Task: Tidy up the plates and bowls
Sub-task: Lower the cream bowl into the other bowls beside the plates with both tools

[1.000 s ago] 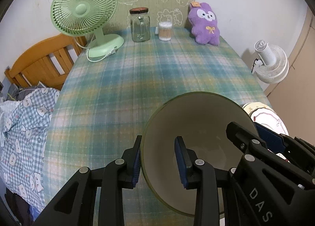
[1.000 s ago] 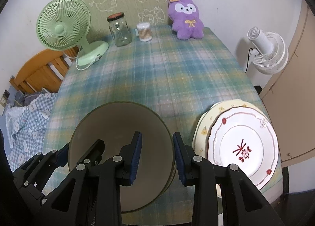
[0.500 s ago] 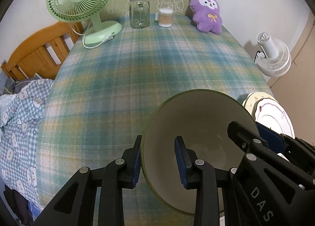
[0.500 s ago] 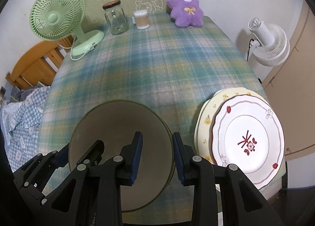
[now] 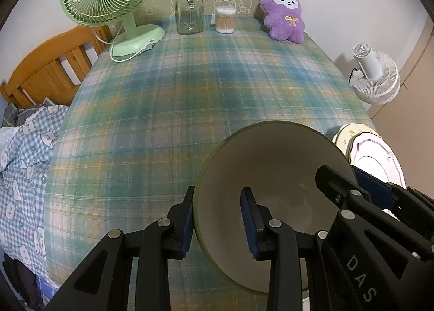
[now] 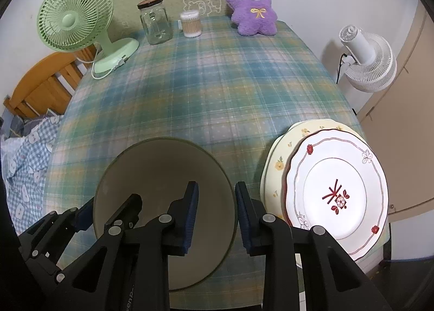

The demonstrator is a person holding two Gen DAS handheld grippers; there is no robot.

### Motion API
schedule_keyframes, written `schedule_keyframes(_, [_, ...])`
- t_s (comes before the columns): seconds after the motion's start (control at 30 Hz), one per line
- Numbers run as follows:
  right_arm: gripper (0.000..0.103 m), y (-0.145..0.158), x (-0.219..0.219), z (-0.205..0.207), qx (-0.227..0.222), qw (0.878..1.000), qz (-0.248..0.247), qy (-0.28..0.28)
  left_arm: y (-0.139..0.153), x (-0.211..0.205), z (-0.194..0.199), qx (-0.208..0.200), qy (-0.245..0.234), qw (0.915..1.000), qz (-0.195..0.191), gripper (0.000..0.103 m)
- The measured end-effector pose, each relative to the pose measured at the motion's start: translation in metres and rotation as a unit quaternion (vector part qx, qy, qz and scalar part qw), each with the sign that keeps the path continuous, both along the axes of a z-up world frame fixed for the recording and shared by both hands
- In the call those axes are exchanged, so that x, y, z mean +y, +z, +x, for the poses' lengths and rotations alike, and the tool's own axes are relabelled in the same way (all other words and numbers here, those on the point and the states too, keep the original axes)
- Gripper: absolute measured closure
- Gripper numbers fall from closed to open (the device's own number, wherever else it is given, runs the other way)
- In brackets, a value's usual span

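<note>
An olive-green bowl (image 5: 274, 159) with a pale inside hangs above the near edge of the plaid table, held by both grippers. My left gripper (image 5: 218, 220) straddles its left rim, one finger outside and one inside. My right gripper (image 6: 215, 214) straddles its right rim (image 6: 162, 172) the same way. Two stacked plates lie at the near right: a white plate with red flowers (image 6: 336, 194) on a cream plate (image 6: 282, 148). They also show in the left wrist view (image 5: 371, 153).
At the far edge of the table (image 6: 217, 88) stand a green desk fan (image 6: 78, 18), a glass jar (image 6: 156, 22), a cotton-swab tub (image 6: 191, 23) and a purple plush (image 6: 253, 7). A white floor fan (image 6: 366, 64) is at the right, a wooden bed frame (image 6: 40, 80) at the left.
Both grippers keep their hold on the bowl. The views have shifted slightly, with the far objects sitting a little lower in frame than half a second ago.
</note>
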State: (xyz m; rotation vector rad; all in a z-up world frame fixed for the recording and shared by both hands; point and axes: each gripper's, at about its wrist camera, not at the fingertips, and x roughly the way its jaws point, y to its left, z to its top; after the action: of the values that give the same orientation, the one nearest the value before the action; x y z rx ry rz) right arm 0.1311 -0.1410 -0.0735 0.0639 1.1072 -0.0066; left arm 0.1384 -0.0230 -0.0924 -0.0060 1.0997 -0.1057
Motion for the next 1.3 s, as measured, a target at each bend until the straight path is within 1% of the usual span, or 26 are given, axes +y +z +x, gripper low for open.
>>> schedule_keyframes(0.07, [0.071,0.001,-0.002,0.0,0.001,1.0,0.01,0.002,0.004,0.001,-0.001,-0.005,-0.004,1.0,-0.004,0.065])
schedule_keyframes(0.13, [0.071,0.004,-0.006,0.0,0.002,1.0,0.027,0.004,0.009,-0.001,-0.004,-0.016,-0.012,0.9998,-0.002,0.06])
schedule_keyframes(0.2, [0.071,0.007,-0.007,0.0,0.004,0.999,0.034,0.005,0.014,-0.003,-0.006,-0.021,-0.023,0.9995,0.002,0.043])
schedule_keyframes(0.27, [0.067,0.01,-0.009,-0.002,0.003,0.999,0.047,0.011,0.018,-0.002,-0.009,-0.028,-0.031,0.9991,-0.005,0.034])
schedule_keyframes(0.3, [0.057,0.013,-0.009,-0.004,0.002,0.998,0.054,0.013,0.021,-0.001,-0.011,-0.035,-0.035,0.9988,-0.005,0.034])
schedule_keyframes(0.33, [0.042,0.014,-0.01,-0.006,-0.001,0.998,0.055,0.012,0.023,0.0,-0.013,-0.039,-0.037,0.9985,-0.003,0.033])
schedule_keyframes(0.4, [0.029,0.019,-0.01,-0.011,-0.012,0.999,0.052,0.011,0.024,0.004,-0.013,-0.038,-0.031,0.9988,-0.006,0.027])
schedule_keyframes(0.47, [0.028,0.019,-0.01,-0.012,-0.013,0.998,0.055,0.016,0.022,0.009,-0.012,-0.031,-0.022,0.9991,-0.018,0.027])
schedule_keyframes(0.5, [0.028,0.017,-0.01,-0.012,-0.006,0.998,0.062,0.018,0.02,0.011,-0.011,-0.027,-0.019,0.9993,-0.02,0.026])
schedule_keyframes(0.63, [0.029,0.01,-0.013,-0.01,0.009,0.998,0.066,0.013,0.01,0.011,-0.01,-0.017,-0.011,0.9997,-0.013,0.026])
schedule_keyframes(0.77, [0.029,0.0,-0.016,-0.007,0.018,0.997,0.071,0.004,-0.001,0.012,-0.005,0.004,-0.002,0.9997,-0.022,0.026])
schedule_keyframes(1.03, [0.029,-0.018,-0.017,0.004,0.031,0.997,0.075,0.0,-0.014,0.009,0.003,0.021,-0.01,0.9993,-0.028,0.026])
schedule_keyframes(1.17, [0.029,-0.026,-0.015,0.01,0.039,0.996,0.076,0.006,-0.02,0.008,0.007,0.03,-0.007,0.9994,-0.018,0.026])
schedule_keyframes(1.2, [0.029,-0.027,-0.015,0.011,0.041,0.996,0.077,0.006,-0.021,0.007,0.008,0.029,-0.005,0.9995,-0.013,0.026])
schedule_keyframes(1.3, [0.036,-0.033,-0.014,0.016,0.049,0.996,0.079,0.006,-0.025,0.006,0.011,0.034,-0.002,0.9994,-0.007,0.026])
